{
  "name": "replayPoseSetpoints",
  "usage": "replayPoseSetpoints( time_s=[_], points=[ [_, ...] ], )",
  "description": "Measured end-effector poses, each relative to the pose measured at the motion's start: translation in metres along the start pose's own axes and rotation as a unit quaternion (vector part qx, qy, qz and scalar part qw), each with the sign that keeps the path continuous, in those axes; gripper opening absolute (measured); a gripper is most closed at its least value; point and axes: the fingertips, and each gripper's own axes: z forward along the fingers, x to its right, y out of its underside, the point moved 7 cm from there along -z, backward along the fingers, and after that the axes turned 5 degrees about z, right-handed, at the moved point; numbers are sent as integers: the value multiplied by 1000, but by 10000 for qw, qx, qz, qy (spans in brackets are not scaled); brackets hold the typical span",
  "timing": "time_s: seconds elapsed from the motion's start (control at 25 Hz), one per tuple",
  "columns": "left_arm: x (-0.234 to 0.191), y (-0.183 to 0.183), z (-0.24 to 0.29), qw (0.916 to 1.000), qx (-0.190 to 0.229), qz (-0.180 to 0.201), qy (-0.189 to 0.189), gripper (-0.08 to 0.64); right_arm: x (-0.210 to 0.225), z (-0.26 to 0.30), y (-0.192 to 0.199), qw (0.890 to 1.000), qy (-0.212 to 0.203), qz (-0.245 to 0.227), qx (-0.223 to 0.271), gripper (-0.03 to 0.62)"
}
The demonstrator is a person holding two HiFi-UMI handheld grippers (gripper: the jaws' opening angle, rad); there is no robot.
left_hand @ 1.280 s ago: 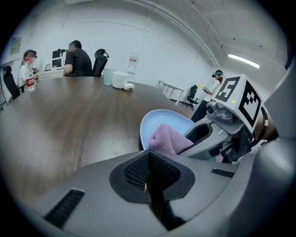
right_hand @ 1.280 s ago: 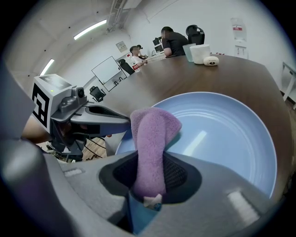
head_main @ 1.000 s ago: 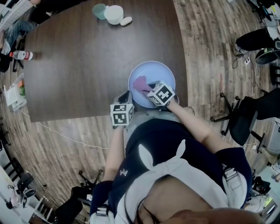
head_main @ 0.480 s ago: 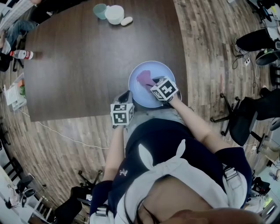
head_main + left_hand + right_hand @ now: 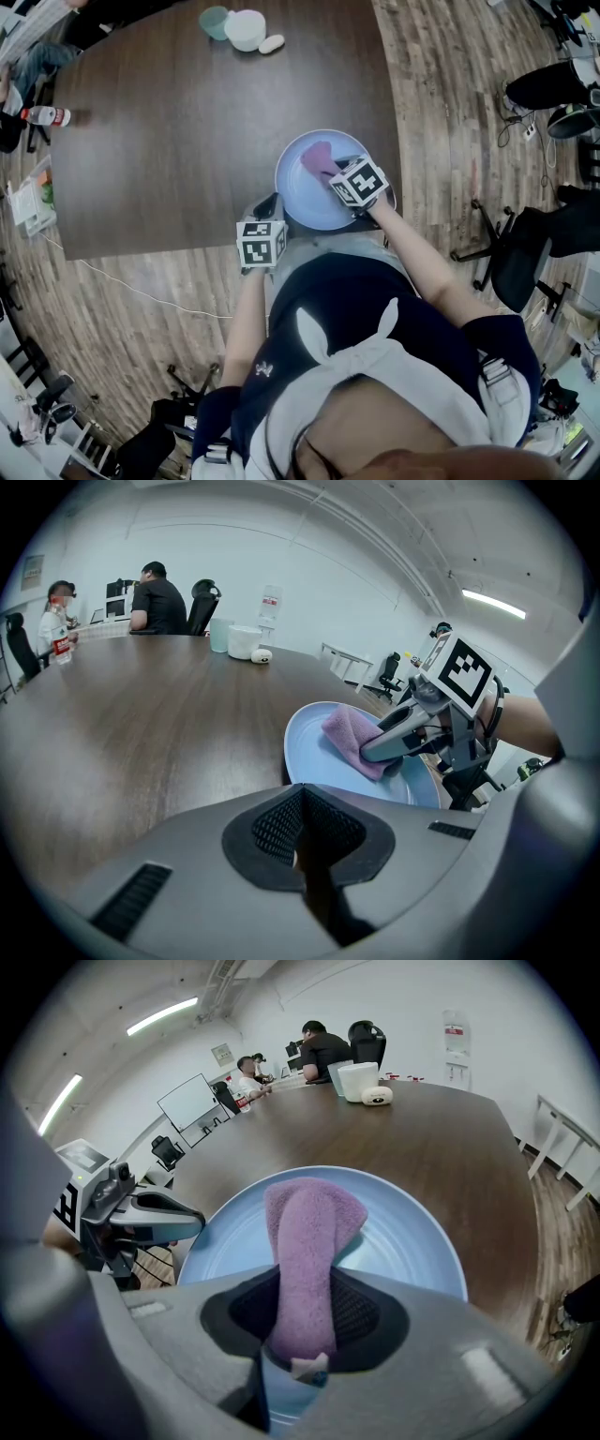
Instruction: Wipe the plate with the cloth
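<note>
A pale blue plate [image 5: 300, 202] lies at the near edge of the dark wooden table [image 5: 187, 141]. A pink-purple cloth [image 5: 318, 157] rests on the plate's far right part. My right gripper [image 5: 332, 171] is shut on this cloth [image 5: 305, 1241], which hangs out of its jaws onto the plate [image 5: 403, 1241]. My left gripper [image 5: 272, 204] sits at the plate's near-left rim, jaws closed on that rim [image 5: 289, 761]. In the left gripper view the right gripper [image 5: 384, 747] presses the cloth [image 5: 352, 733] down.
At the table's far end stand a teal cup [image 5: 213, 22], a white bowl [image 5: 246, 30] and a small white object [image 5: 271, 44]. A bottle [image 5: 47, 118] stands at the left edge. Office chairs [image 5: 525, 253] stand on the floor at the right. People sit at the far end [image 5: 155, 597].
My right gripper has slid the cloth across the plate, away from me and to the right. The left gripper and the plate have stayed put.
</note>
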Motion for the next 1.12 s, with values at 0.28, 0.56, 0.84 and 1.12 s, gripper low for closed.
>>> replayPoseSetpoints(
  time_s=[0.28, 0.56, 0.84, 1.12],
  points=[
    [0, -1, -2, 10000, -7, -5, -1, 6, 11, -3, 0, 9998, 176, -26, -13, 127],
    [2, -1, -1, 10000, 21, -13, -14, 6, 25, -10, 0, 9993, 377, 9, -49, 127],
    [1, -1, -3, 10000, 32, -21, -45, 6, 33, -17, 4, 9982, 507, 66, -306, 127],
    [2, 0, 0, 10000, 43, -19, -59, 6, 40, -23, 11, 9930, 696, 82, -955, 127]
  ],
)
